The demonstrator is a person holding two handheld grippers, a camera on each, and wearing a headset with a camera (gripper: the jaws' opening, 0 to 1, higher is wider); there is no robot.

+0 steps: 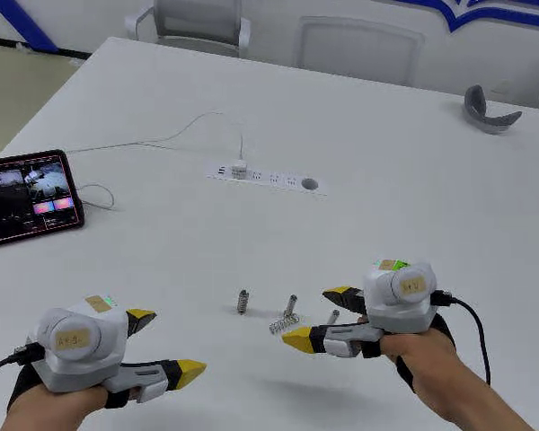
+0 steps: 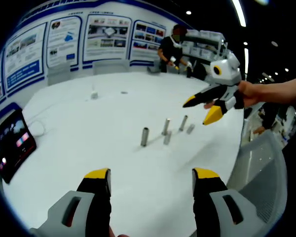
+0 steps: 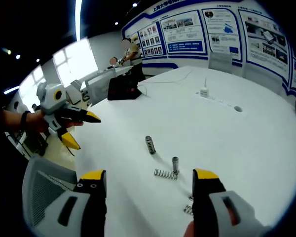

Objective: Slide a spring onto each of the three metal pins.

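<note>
Tabletop [image 1: 386,180], white and wide, carries everything: a tablet [image 1: 27,197] with a lit screen lies at its left edge and a white power strip [image 1: 265,177] near its middle. The left gripper [image 1: 166,341] sits low at the near left, its yellow-tipped jaws spread wide with nothing between them, well apart from the pins. The right gripper [image 1: 317,315] is at the near right, its jaws likewise parted and holding nothing, its tips just beside the pins. Three short grey metal pins stand upright in a row. The left pin [image 1: 242,301] looks ribbed, with a spring's coils around it. The middle pin [image 1: 290,305] is smooth and bare. The right pin [image 1: 332,316] stands just beside the right gripper's lower jaw, too small to tell whether it is sleeved. A loose spring [image 1: 283,324], a thin silver coil, lies on its side at the middle pin's foot.
</note>
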